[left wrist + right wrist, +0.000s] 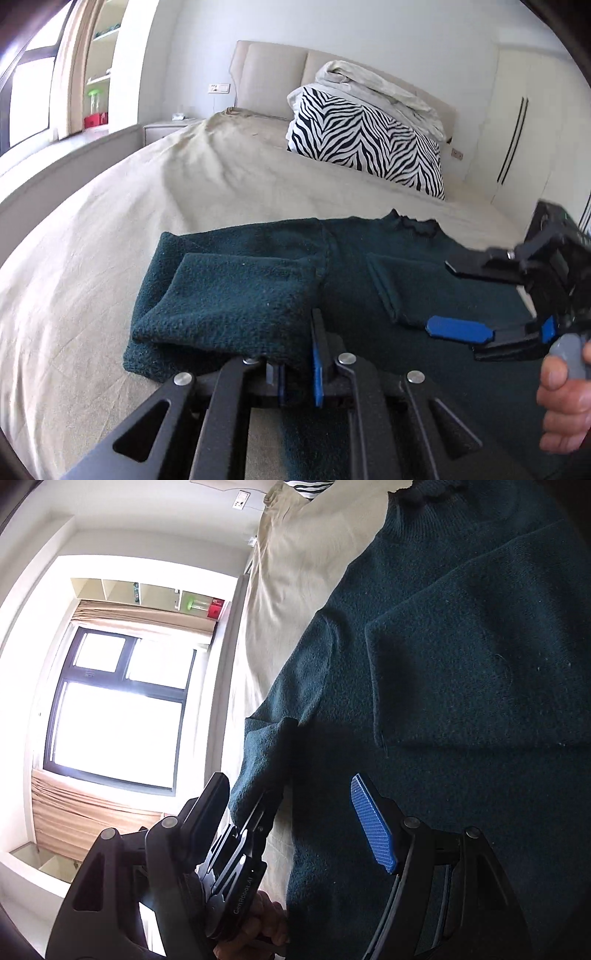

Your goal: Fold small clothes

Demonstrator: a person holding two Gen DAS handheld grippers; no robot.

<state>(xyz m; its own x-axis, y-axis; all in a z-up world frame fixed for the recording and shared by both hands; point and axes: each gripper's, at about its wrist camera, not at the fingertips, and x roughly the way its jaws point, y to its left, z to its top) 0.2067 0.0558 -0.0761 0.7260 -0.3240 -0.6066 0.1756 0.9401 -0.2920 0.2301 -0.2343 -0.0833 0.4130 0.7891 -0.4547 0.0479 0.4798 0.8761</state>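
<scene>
Left gripper [297,373] pinched nearly closed on the dark green sweater [369,266], sleeve doubled over for folding; right gripper [458,295] hovers wide, empty. Sweater lies on the bed [110,229].

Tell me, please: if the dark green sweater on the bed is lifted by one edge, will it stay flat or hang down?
The dark green sweater would probably hang down limp: its folded sleeve already slumps in soft, rounded folds. The fuzzy knit looks thick, so likely grippy rather than slippery. It may drag slightly on the beige bedsheet.
</scene>
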